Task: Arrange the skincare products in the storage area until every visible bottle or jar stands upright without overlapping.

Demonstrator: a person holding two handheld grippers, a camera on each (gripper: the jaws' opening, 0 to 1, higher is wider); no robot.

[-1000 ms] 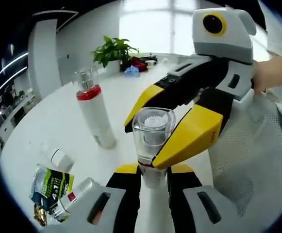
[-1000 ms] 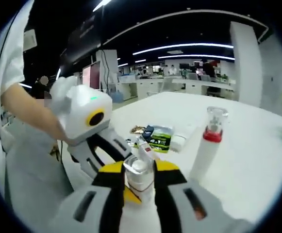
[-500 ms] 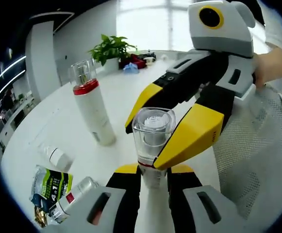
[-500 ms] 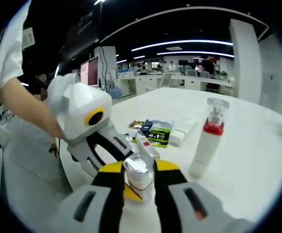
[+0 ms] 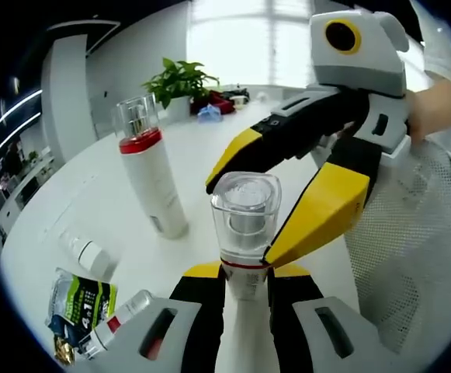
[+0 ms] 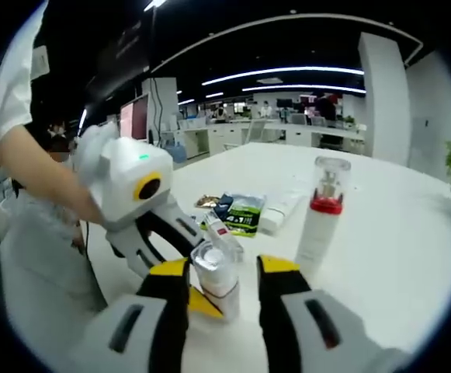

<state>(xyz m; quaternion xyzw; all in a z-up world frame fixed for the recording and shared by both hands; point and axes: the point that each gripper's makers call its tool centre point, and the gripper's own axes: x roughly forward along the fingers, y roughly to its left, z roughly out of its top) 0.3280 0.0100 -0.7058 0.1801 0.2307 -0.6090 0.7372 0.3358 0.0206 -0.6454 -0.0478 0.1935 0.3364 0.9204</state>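
Your left gripper (image 5: 244, 273) has black fingers capped with yellow pads, rising from a grey-white housing cut by two dark oval slots. Your right gripper (image 6: 223, 272) is built the same way: yellow-tipped black fingers on a pale grey body with slotted openings. Seen from the left gripper view, its long black links end in yellow wedge-shaped tips under a blocky white-and-grey head. You are wearing a short-sleeved white top (image 6: 12, 93) and a pale mesh-textured garment (image 5: 411, 256).
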